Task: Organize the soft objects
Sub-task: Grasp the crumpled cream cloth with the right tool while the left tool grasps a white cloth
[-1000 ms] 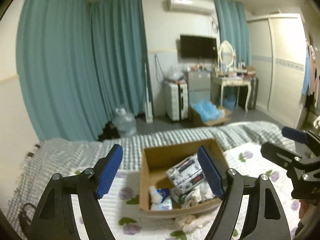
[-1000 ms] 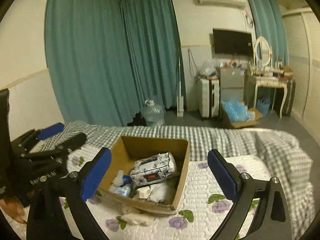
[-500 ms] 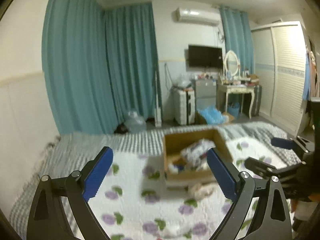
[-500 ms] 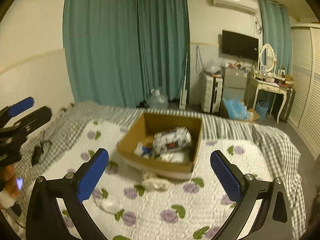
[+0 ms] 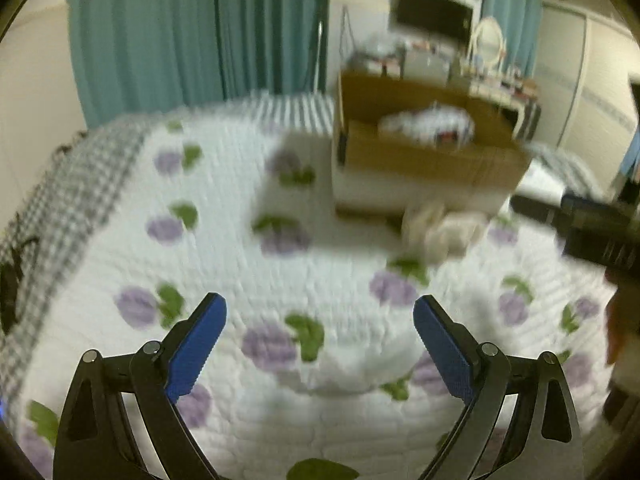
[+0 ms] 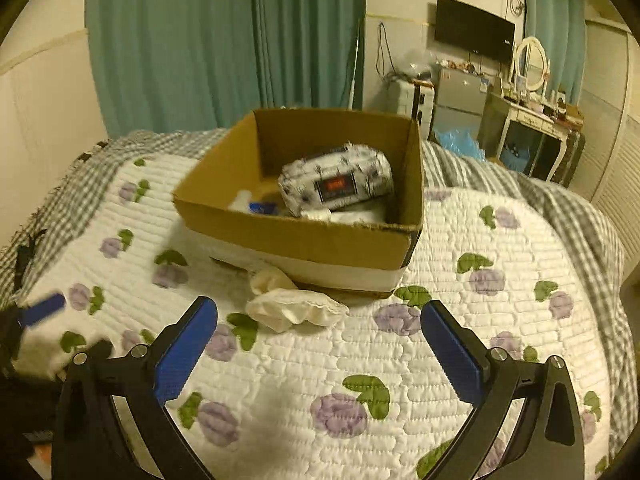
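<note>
On a bed covered with a white quilt (image 6: 460, 232) printed with purple flowers and green leaves sits an open cardboard box (image 6: 304, 240). Inside the box lies a plastic-wrapped pack of tissues (image 6: 336, 184) with a dark pattern and a red label, resting above smaller white and blue items too small to identify. Just in front of the box, touching its near bottom edge, lies a crumpled cream-white cloth (image 6: 292, 304) on the quilt. The right gripper (image 6: 320, 348) hovers over the quilt near the cloth, its blue-padded jaws spread wide apart and holding nothing. The left gripper (image 5: 320, 344) also hovers above the quilt, farther to the left of the box, its jaws wide apart and empty; its view is blurred. Teal curtains (image 6: 224, 40) hang behind the bed, and a checked blanket (image 6: 560, 208) lies under the quilt's edges.
</note>
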{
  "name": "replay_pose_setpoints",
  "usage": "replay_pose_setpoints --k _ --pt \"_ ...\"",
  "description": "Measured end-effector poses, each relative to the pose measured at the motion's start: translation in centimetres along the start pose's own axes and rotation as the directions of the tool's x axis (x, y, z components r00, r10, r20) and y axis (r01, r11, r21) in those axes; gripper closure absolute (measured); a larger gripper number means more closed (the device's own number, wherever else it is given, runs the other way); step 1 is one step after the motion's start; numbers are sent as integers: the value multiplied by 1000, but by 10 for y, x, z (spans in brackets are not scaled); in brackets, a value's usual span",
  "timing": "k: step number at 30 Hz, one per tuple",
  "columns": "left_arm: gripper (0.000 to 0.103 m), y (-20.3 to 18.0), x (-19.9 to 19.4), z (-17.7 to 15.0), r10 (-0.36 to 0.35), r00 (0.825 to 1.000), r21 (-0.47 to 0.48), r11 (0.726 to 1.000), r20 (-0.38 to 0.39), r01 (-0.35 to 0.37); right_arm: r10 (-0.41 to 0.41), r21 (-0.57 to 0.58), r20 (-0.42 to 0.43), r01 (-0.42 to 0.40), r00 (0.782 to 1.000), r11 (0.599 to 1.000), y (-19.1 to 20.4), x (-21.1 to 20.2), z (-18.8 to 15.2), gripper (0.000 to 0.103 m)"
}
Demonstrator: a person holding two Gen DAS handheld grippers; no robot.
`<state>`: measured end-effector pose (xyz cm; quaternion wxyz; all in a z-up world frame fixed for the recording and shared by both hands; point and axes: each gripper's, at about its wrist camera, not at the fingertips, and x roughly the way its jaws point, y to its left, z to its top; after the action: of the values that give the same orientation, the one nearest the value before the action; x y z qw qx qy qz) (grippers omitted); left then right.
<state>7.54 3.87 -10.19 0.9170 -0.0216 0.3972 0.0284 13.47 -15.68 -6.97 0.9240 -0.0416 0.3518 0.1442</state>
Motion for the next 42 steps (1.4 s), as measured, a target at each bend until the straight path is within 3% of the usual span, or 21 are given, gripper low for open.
replay_pose_setpoints --k 4,10,12,14,16,18,20,26,29,42 --pt "9 -10 24 -18 -59 993 -8 998 -98 59 11 5 -29 -10 1000 1000 -2 25 -2 1" --pt "12 -18 52 -39 -62 982 14 998 -179 65 46 -11 -103 -47 994 999 10 73 -7 1" --pt "26 -17 60 -42 -66 978 -1 998 -198 67 55 -13 -130 -58 990 998 14 89 -11 6" --pt "27 -17 63 -41 -64 980 4 998 -189 66 64 -5 -155 -66 986 998 14 103 -14 18" --pt "44 -17 62 -40 -61 982 10 998 -177 63 70 5 -178 -70 982 998 13 113 -15 30" --pt "53 -17 61 -39 -63 983 11 998 -173 66 72 8 -173 -72 982 997 11 117 -15 43" --pt "58 -14 60 -38 -72 982 1 997 -172 73 75 2 -165 -76 984 997 11 116 -14 61" --pt "61 -8 53 -35 -70 985 -12 998 -161 69 81 -13 -139 -84 987 996 9 105 -13 83" --pt "61 -2 47 -35 -66 988 -24 998 -140 64 89 7 -116 -89 989 996 2 93 -12 89" --pt "61 1 -12 -22 -46 999 -21 999 -26 46 73 24 4 -73 997 997 2 13 -16 92"
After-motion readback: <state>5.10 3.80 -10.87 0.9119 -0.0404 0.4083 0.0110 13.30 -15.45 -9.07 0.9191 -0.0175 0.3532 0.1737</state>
